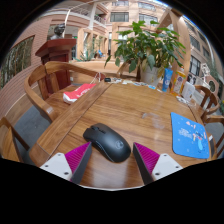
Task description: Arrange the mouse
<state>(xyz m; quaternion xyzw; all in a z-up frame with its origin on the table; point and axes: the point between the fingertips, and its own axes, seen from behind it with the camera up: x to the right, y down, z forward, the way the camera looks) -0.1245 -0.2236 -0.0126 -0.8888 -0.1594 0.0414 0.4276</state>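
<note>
A black computer mouse [107,142] lies on the wooden table [130,108], angled with its nose toward the left. My gripper [112,158] is open, its pink-padded fingers [75,158] spread wide to either side. The mouse sits just ahead of and partly between the fingertips, with a gap at each side. A blue mouse pad [190,134] lies on the table to the right, beyond the right finger.
A red and white book [77,92] lies at the table's far left. A potted plant [146,48] and a blue bottle [167,78] stand at the far edge. Wooden chairs [27,112] stand at left and right of the table.
</note>
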